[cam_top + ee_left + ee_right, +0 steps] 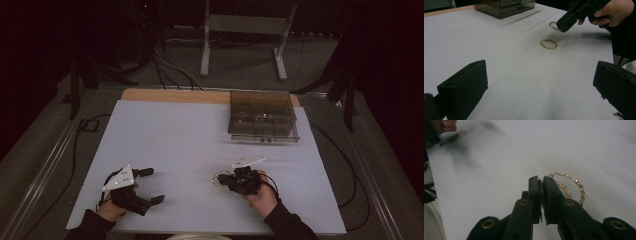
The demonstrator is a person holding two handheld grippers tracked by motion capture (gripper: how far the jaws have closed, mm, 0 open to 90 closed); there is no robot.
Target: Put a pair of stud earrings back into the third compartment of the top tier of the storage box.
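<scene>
Two gold bracelets are in play on my white table sheet [200, 145]. My right gripper [542, 182] has its jaws pressed together on the chain of one bracelet [576, 183]; in the right gripper view its gold links curve out in a loop to the right of the black jaws, hanging beside and partly behind them. In the left gripper view that same gripper tip [564, 25] sits raised just above the sheet with the held bracelet [553, 25] dangling at its end, and the second bracelet [548, 44] lies flat on the sheet just beside it, as a closed oval ring of small gold links, untouched.

My left gripper [145, 187] rests near the front left of the sheet with its jaws spread wide apart and nothing between them; its two black jaws frame bare white surface in the left gripper view.

Between my two hands the sheet is bare, and the stretch from there back to the far edge is also open on the left and in the middle. At the far right stands a smoky transparent compartment box [262, 117], well apart from my right gripper. Beyond the sheet a strip of wooden tabletop [170, 95] shows along the far edge. My right hand [260, 195] sits close to the near edge of the sheet.
</scene>
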